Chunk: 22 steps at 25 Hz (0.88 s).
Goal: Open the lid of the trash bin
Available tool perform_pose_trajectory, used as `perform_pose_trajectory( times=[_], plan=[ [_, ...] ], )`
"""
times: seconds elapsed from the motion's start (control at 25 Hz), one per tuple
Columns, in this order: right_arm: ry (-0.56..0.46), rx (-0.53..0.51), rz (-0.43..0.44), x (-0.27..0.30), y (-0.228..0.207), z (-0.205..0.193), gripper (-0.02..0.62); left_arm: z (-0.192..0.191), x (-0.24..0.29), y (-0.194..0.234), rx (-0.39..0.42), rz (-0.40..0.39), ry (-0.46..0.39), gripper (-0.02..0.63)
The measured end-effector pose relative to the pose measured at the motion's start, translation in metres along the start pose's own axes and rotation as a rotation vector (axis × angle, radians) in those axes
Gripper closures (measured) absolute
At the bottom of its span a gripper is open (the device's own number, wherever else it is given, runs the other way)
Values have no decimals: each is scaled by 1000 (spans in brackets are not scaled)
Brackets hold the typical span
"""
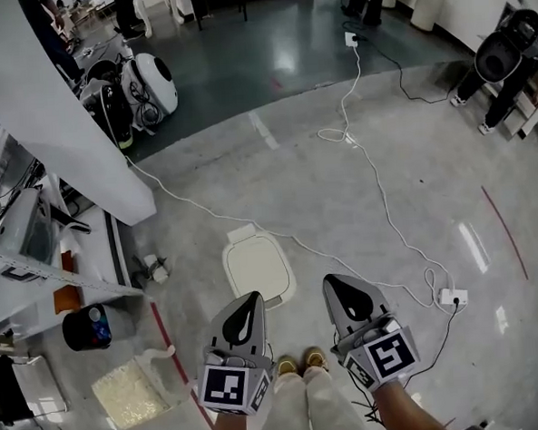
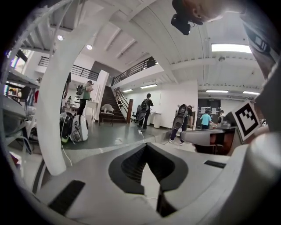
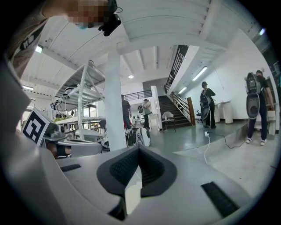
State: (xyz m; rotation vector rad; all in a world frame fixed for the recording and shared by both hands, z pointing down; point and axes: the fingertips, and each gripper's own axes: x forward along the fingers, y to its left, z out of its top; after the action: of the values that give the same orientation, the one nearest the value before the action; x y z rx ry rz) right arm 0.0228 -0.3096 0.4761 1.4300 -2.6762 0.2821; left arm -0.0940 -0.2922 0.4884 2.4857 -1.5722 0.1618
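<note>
The trash bin (image 1: 258, 270) stands on the floor just ahead of my feet. I see it from above, and its cream lid lies flat and closed. My left gripper (image 1: 254, 298) hovers over the bin's near right corner with its jaws shut and empty. To the right of the bin my right gripper (image 1: 331, 282) is also shut on nothing. In the left gripper view the left gripper (image 2: 147, 145) points out across the room with its tips together. The right gripper (image 3: 139, 149) looks the same in the right gripper view. Neither gripper touches the bin.
A white cable (image 1: 376, 189) runs across the floor behind the bin to a power strip (image 1: 452, 296). Metal shelving (image 1: 35, 260), a black canister (image 1: 85, 328) and a white pillar (image 1: 54, 114) crowd the left. A red tape line (image 1: 168, 343) and a pale bag (image 1: 130, 391) lie near-left.
</note>
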Motion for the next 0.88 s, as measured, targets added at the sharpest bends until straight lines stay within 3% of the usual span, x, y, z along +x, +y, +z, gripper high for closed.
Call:
perform_pose_trajectory(
  times=[0.2,0.68,0.88],
  plan=[
    [61,31,5,-7,5,-41,568,-45,-6,-7,-40,2,46,617],
    [81,46,17,-4,5,-60,568,-73,38,16,-47,2,110,617],
    [96,49,28,3,10,-67,568,-128,81,48,-118,46,249,617]
  ],
)
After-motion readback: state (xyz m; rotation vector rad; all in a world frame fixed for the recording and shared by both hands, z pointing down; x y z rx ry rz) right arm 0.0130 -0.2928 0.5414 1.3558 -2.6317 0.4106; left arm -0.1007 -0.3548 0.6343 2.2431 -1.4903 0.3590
